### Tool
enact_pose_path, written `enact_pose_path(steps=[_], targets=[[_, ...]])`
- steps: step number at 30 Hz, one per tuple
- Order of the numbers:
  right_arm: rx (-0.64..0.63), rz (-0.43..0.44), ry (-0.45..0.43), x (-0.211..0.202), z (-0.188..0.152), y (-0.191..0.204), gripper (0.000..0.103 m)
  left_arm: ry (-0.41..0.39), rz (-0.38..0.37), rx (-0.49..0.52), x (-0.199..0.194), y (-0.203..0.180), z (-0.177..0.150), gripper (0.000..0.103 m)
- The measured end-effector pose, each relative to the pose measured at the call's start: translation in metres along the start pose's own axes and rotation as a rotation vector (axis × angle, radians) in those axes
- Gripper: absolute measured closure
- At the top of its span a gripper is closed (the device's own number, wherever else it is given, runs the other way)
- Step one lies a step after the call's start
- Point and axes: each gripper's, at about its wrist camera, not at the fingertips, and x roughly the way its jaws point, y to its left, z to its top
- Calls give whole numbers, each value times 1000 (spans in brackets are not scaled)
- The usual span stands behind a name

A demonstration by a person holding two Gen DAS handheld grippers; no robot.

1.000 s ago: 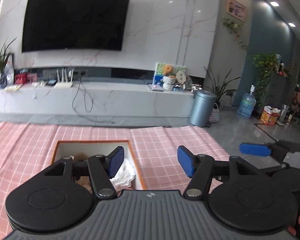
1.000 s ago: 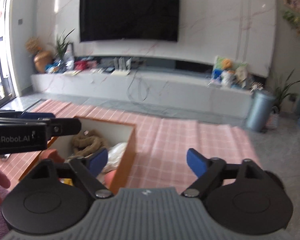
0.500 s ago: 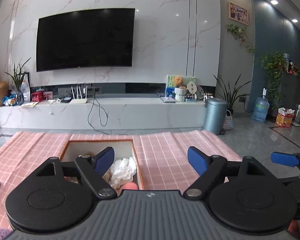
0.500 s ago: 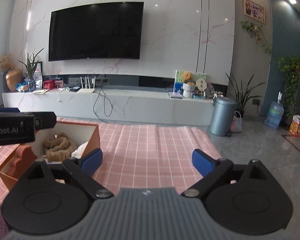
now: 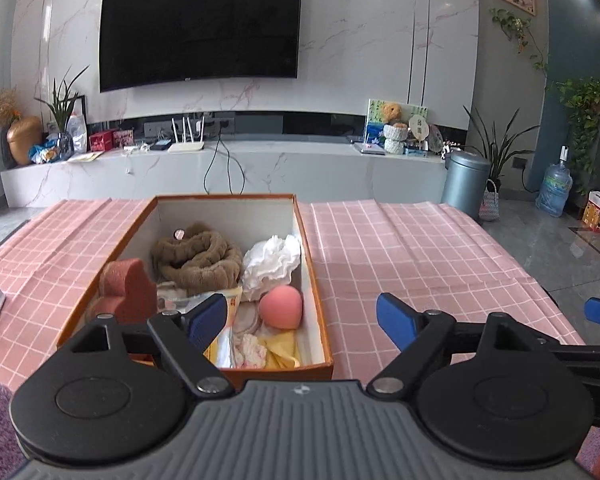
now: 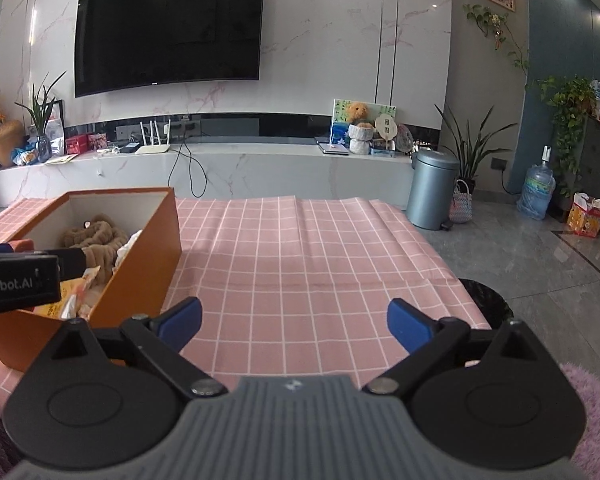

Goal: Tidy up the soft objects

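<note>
I hold both tools released: left tool (image 5: 300, 318) above the orange box (image 5: 318, 280) of soft objects, right tool (image 6: 294, 320) over bare worktop (image 6: 320, 260).

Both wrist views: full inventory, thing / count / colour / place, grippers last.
box: 1, orange outside, white inside, on the tablecloth
plush roll: 1, brown, far end of box
crumpled cloth: 1, white, right side of box
egg-shaped sponge: 1, pink, near right of box
block sponge: 1, reddish-pink, left wall of box
tablecloth: 1, pink check, covers the table
TV: 1, black, on wall
bin: 1, grey-blue, floor at right
water bottle: 1, blue, floor at far right
left gripper: open, empty, above box's near end
right gripper: open, empty, over tablecloth
</note>
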Motion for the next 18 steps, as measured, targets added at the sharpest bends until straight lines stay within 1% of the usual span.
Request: enact_pose_path(steps=[4, 18], targets=[[-21, 9, 21, 7, -2, 5, 3, 19, 3, 11, 3, 0, -6, 4], [-36, 29, 33, 12, -5, 10, 3, 27, 2, 25, 6, 0, -9, 4]])
